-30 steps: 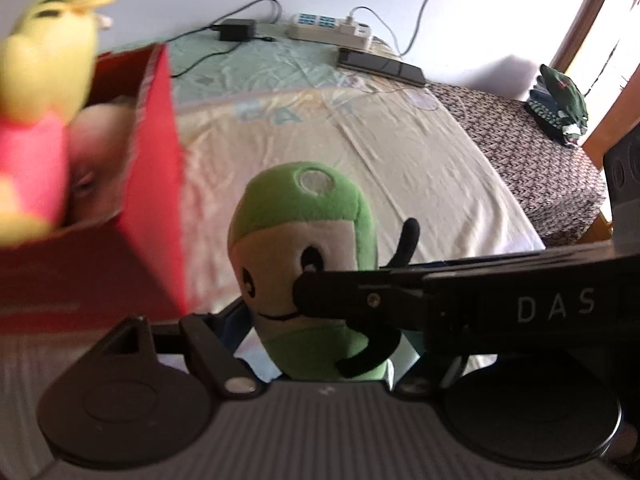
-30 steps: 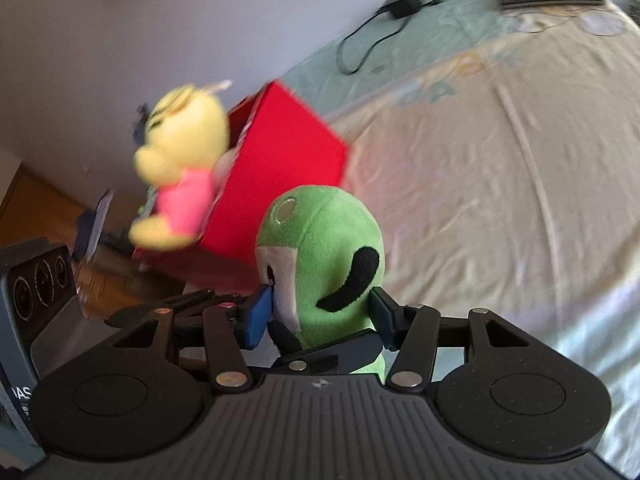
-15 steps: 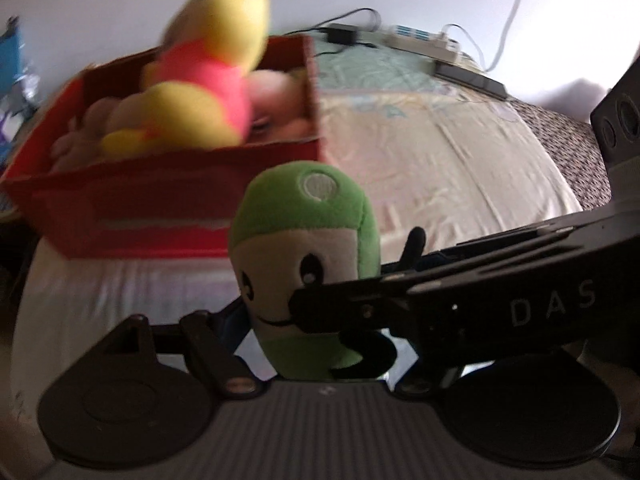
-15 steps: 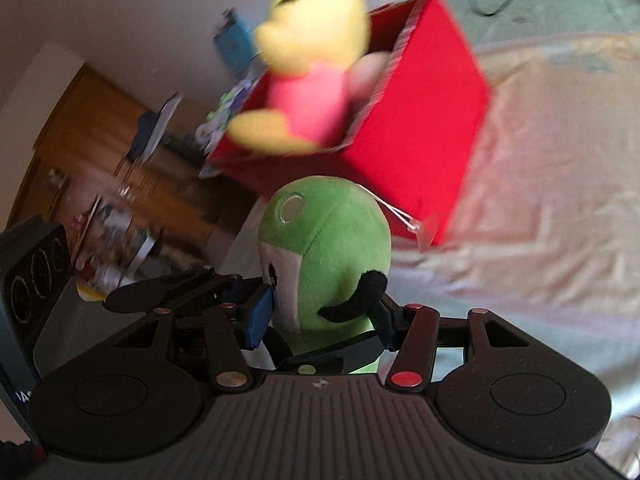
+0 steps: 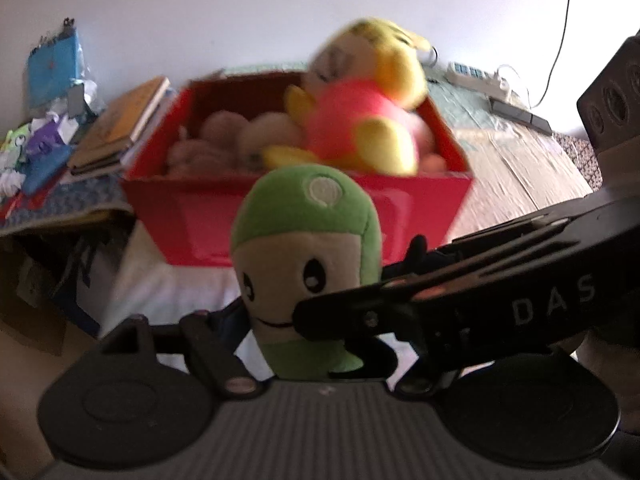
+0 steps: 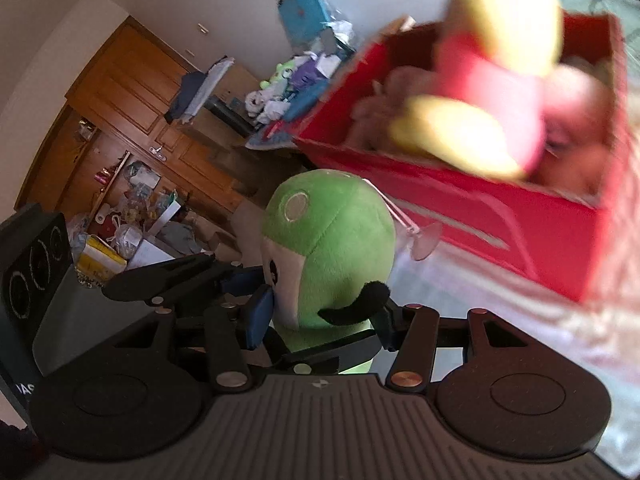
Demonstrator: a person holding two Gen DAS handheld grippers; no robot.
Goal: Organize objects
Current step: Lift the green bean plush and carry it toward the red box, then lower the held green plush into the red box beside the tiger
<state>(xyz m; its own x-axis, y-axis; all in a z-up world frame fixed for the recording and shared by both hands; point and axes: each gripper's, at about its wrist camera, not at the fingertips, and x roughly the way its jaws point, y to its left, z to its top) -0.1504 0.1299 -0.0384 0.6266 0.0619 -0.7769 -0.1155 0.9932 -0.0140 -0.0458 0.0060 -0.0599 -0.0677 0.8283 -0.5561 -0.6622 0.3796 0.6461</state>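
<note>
Gripping the green plush toy (image 6: 328, 256) from both sides, the right gripper (image 6: 320, 320) and left gripper (image 5: 304, 320) are each clamped on its lower body. It sits upright, near the front wall of the red box (image 5: 420, 204), apart from it. A yellow-and-pink plush (image 5: 360, 120) lies over the box's rim.

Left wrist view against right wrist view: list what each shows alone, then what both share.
Only the left wrist view shows the stacked books, the power strip and the toy's smiling face. Only the right wrist view shows the wooden cabinet and the clear suction cup hanging from the toy. Both show the green plush toy clamped by the left gripper and right gripper, the red box and the yellow plush.
</note>
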